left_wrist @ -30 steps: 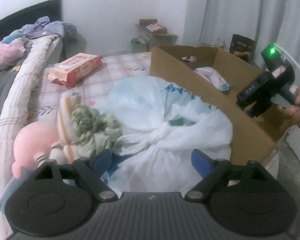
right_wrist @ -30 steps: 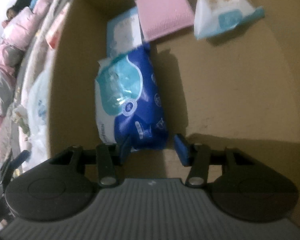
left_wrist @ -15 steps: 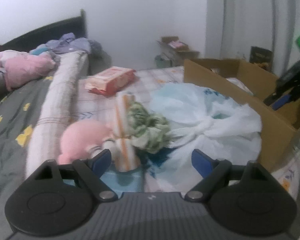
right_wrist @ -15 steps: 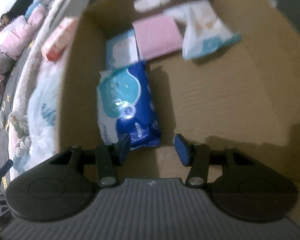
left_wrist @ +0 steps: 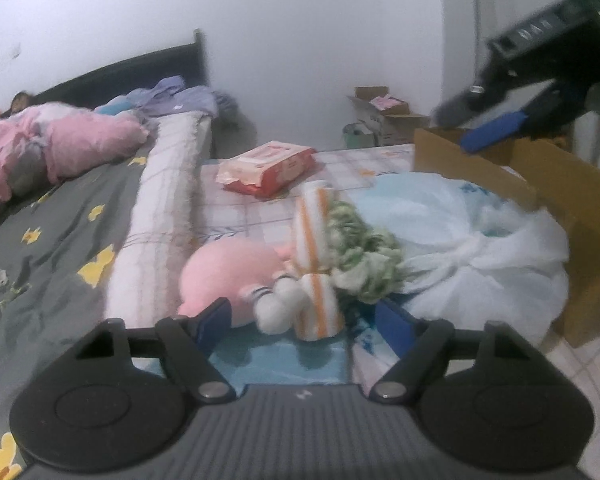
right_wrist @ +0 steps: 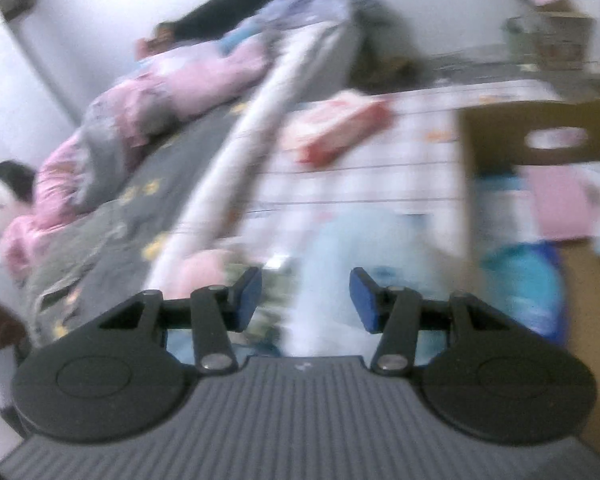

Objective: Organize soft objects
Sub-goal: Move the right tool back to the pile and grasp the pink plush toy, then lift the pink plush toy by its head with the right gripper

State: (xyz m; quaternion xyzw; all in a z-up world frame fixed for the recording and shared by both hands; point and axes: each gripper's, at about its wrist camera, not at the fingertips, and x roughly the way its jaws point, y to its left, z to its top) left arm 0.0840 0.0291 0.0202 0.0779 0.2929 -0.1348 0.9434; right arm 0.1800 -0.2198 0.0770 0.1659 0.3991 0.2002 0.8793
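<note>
Moved: the right gripper (right_wrist: 306, 300) has risen out of the cardboard box (left_wrist: 588, 216) and now faces the bed; the left gripper (left_wrist: 304, 320) has pulled back from the white plastic bag (left_wrist: 480, 256).
Writing: none legible; both views blurred.
Left fingers: spread wide, holding nothing, low before the pile.
Right fingers: apart, holding nothing, above the box.
Soft pile: one pink plush toy (left_wrist: 228, 272), one orange-striped cloth (left_wrist: 314, 264), one green-white cloth (left_wrist: 364, 256), touching, beside the bag on the checked sheet.
Packs: one red-pink pack (left_wrist: 268, 168) behind; one blue pack (right_wrist: 528, 288) inside the box.
</note>
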